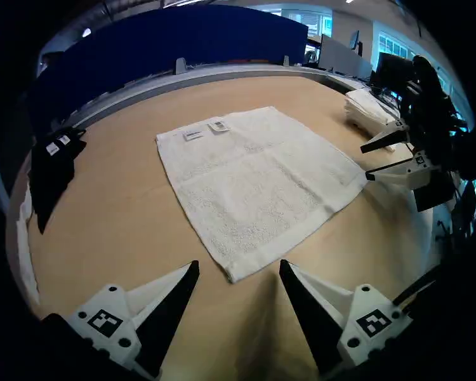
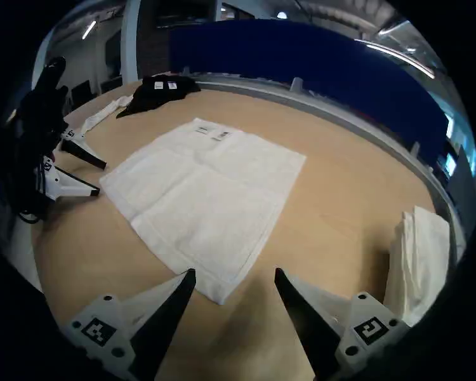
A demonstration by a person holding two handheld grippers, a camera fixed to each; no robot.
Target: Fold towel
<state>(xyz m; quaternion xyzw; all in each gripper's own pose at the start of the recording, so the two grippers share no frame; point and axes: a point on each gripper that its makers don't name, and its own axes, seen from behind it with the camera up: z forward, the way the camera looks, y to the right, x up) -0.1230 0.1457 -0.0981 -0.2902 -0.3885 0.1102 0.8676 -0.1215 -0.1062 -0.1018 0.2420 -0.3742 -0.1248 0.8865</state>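
**Two empty hand-held grippers, one flat towel: mind the corner pinch**

Both sets of jaws stand wide apart and hold nothing. Your left hand-held gripper [image 1: 238,263] has one corner of the white square terry towel [image 1: 257,184] showing in the gap between its fingers. Your right hand-held gripper [image 2: 235,270] frames a neighbouring corner the same way.

The towel lies spread flat in the middle of the pale wooden bench [image 1: 111,209]. Trouble most likely starts at the pinch. Each corner lies flush on the wood, so a finger coming in too high would probably shove the cloth into a ridge rather than slide under it. Lift one corner ahead of the other and the towel may drag askew, so the edges won't meet.

Farther off, two small sewn labels [image 1: 206,130] sit by the far edge, and an uneven fold could leave them exposed. Beyond, the crumpled black cloth [image 1: 54,165] and the stack of folded white towels [image 2: 422,260] lie well apart from the towel. Only a wide swing would reach them.
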